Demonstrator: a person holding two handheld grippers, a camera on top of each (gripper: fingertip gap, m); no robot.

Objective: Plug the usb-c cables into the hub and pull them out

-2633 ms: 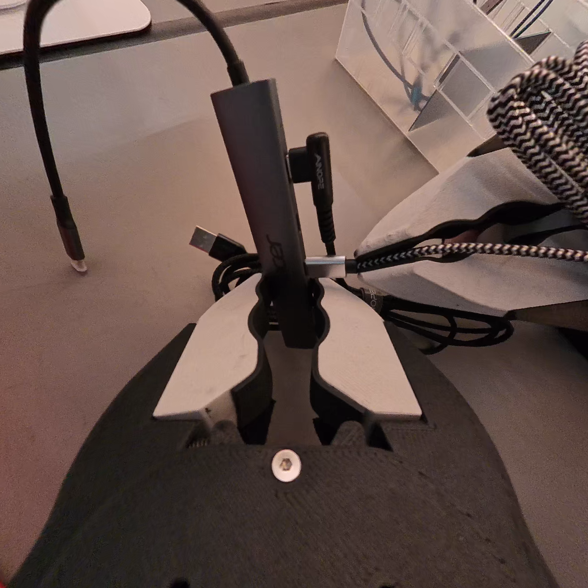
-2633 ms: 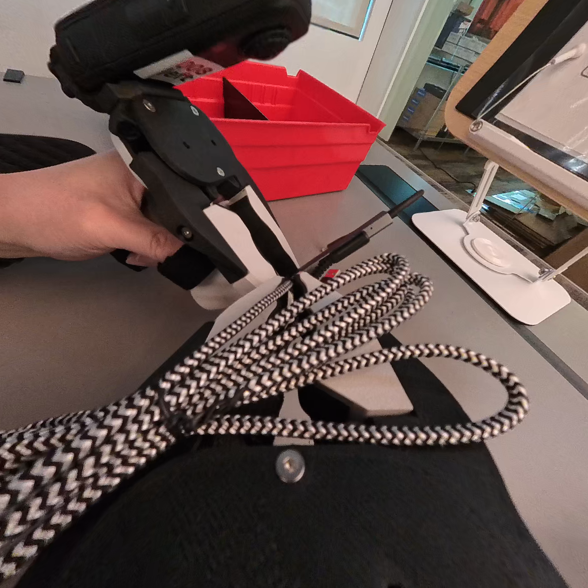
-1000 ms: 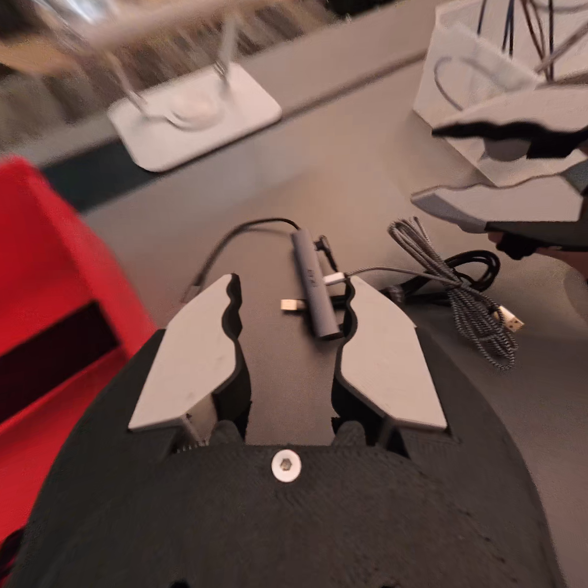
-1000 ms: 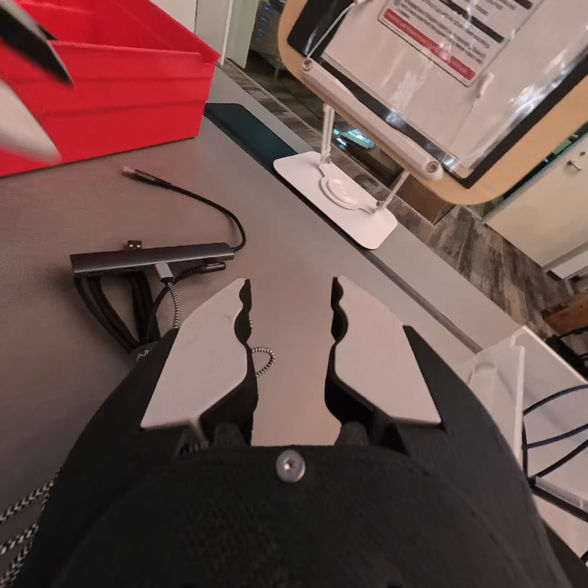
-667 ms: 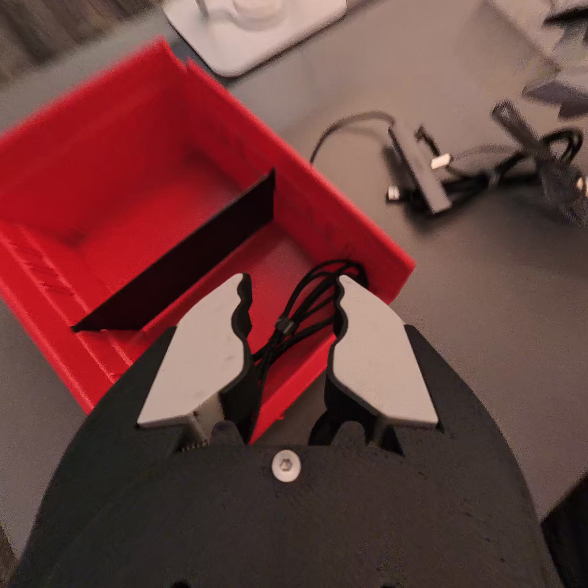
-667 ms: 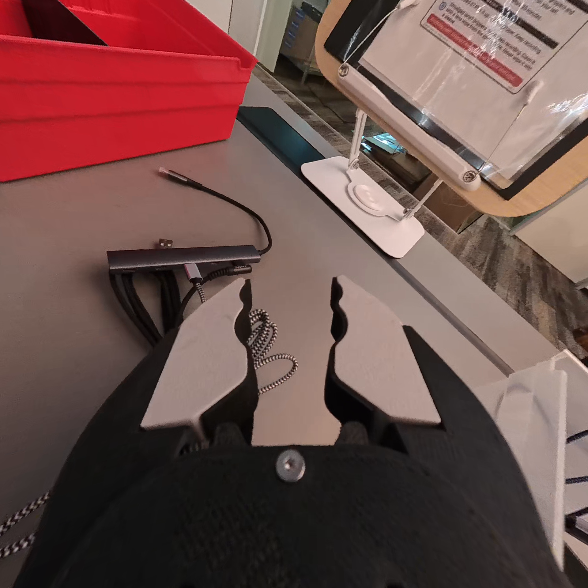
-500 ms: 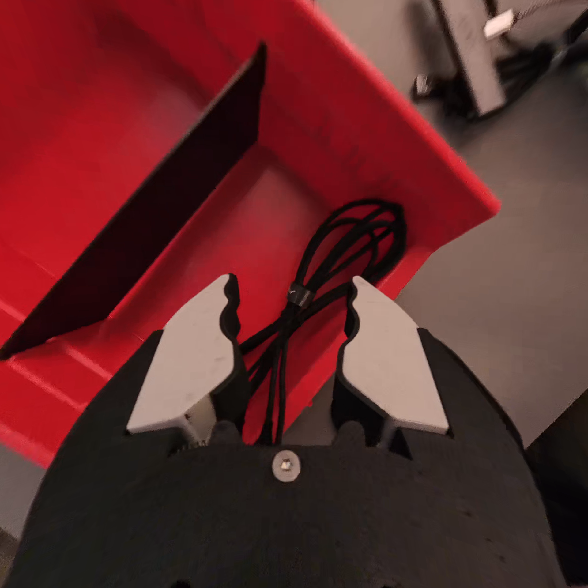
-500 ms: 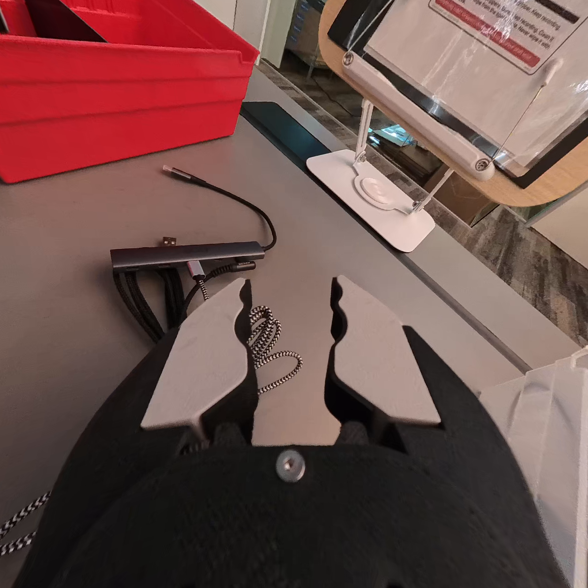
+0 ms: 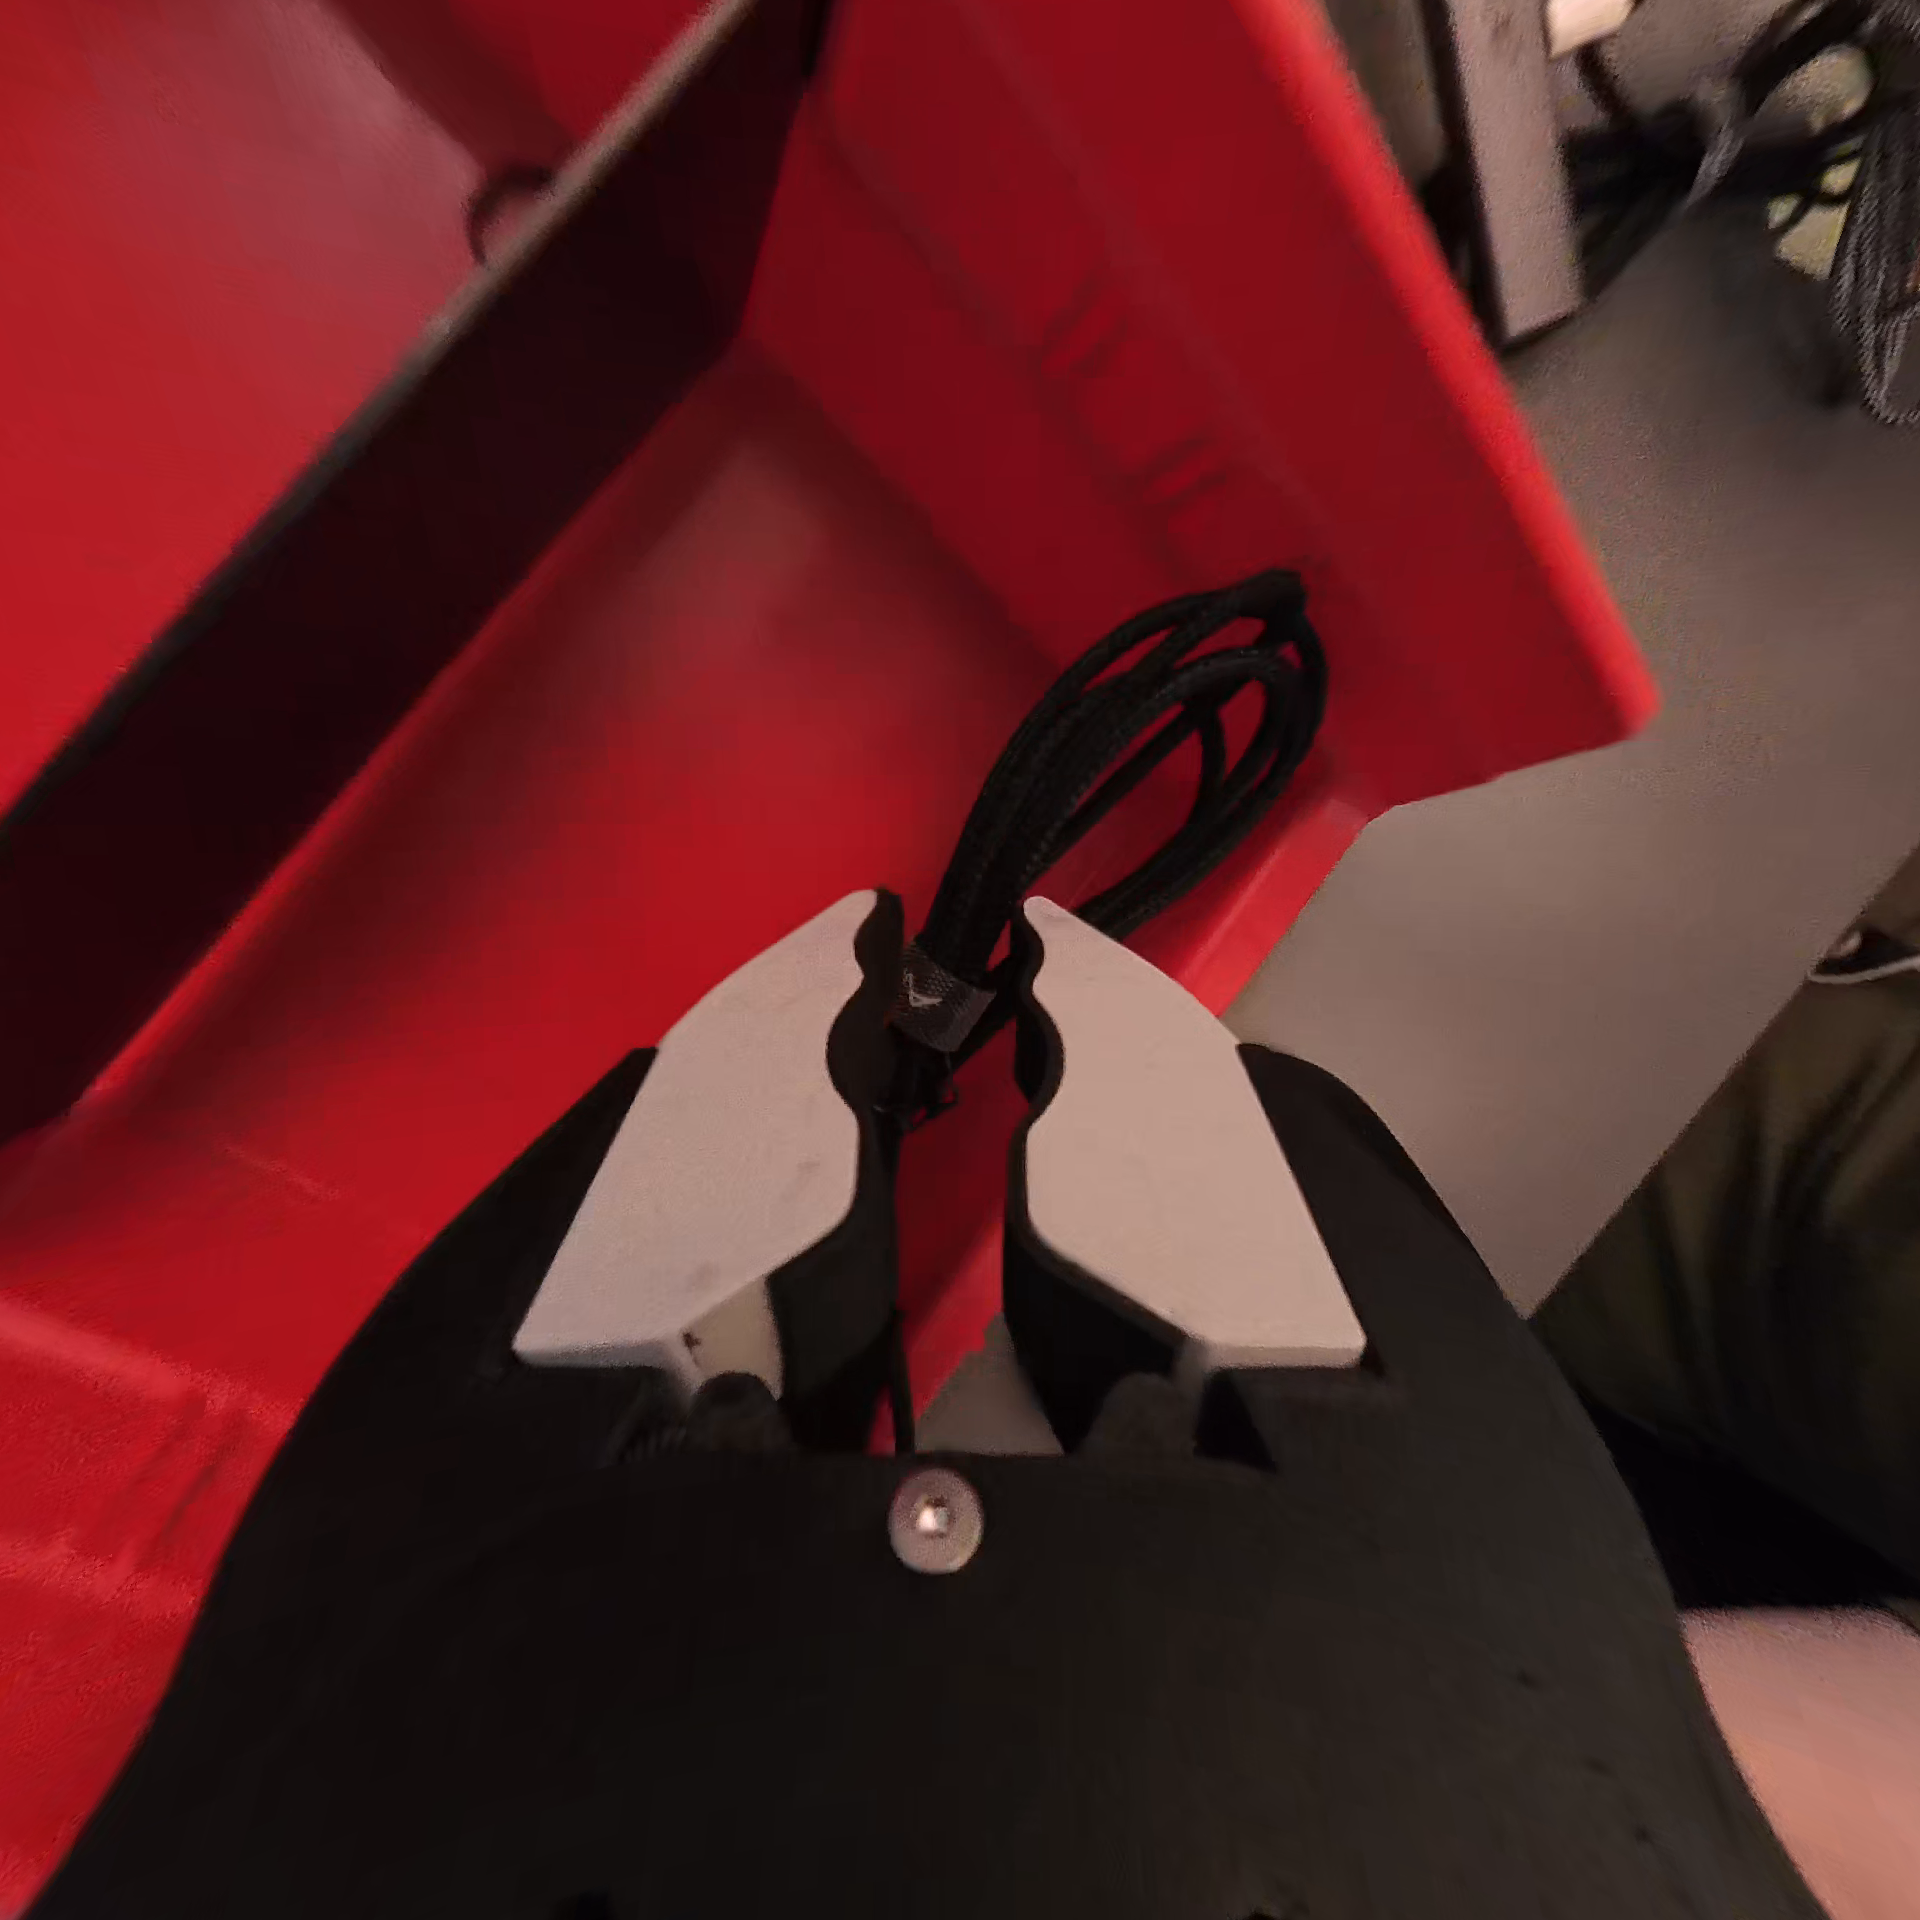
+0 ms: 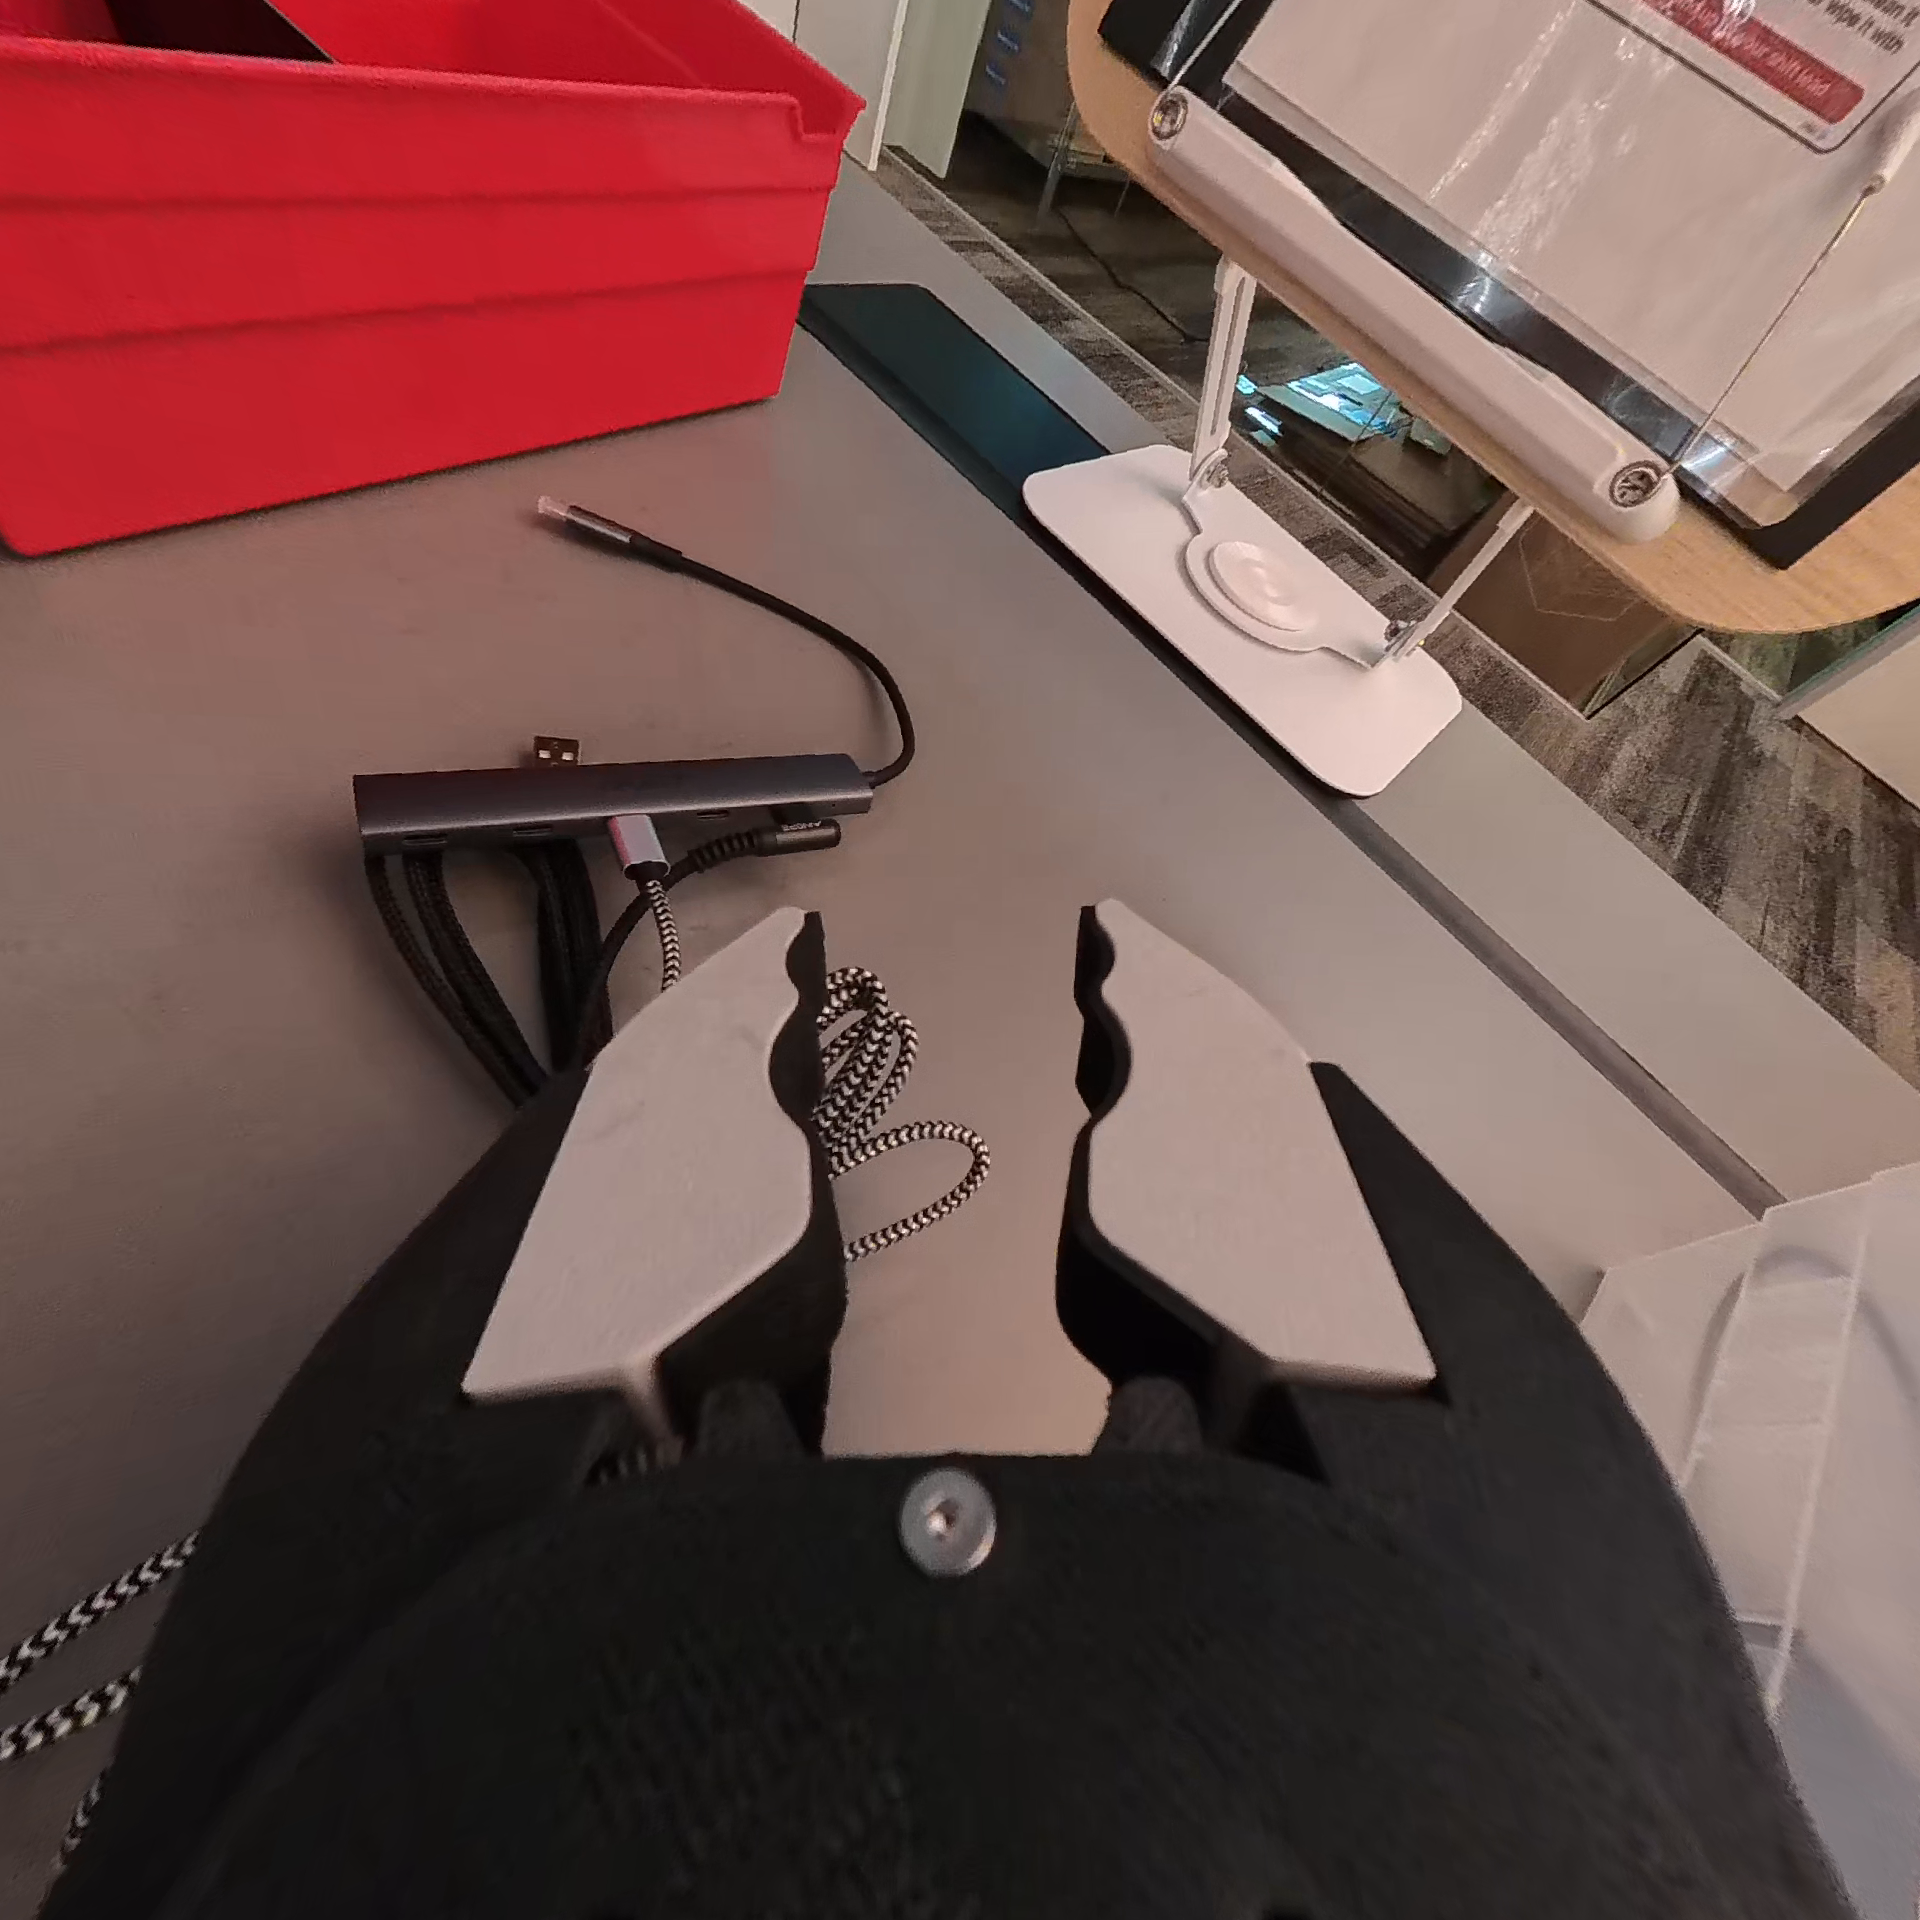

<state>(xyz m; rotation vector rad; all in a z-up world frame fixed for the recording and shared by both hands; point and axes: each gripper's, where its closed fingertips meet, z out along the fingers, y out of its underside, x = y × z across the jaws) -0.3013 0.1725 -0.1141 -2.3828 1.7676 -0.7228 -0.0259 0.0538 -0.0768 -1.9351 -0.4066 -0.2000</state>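
In the left wrist view my left gripper (image 9: 951, 914) is inside a red bin (image 9: 1091, 312), shut on a coiled black cable (image 9: 1174, 707) at its strap. The cable's loops rest in the bin's near corner. In the right wrist view my right gripper (image 10: 945, 914) is open and empty above the grey table (image 10: 208, 1039). The grey hub (image 10: 613, 800) lies ahead of it to the left. A black-and-white braided cable (image 10: 862, 1049) is plugged into the hub. A black cable with an angled plug (image 10: 795, 834) lies against the hub. The hub shows blurred in the left wrist view (image 9: 1507, 156).
The red bin (image 10: 416, 260) stands at the back left, with a black divider (image 9: 416, 468) inside. The hub's own lead (image 10: 727, 582) lies loose toward it. A white stand (image 10: 1247, 634) sits at the far table edge. A white bag (image 10: 1766, 1403) is on the right. The tips of one gripper are about 30 centimeters away from the tips of the other.
My left gripper swung from the hub to the red bin and its jaws closed around the black cable's strap. My right gripper drew back slightly and stayed open.
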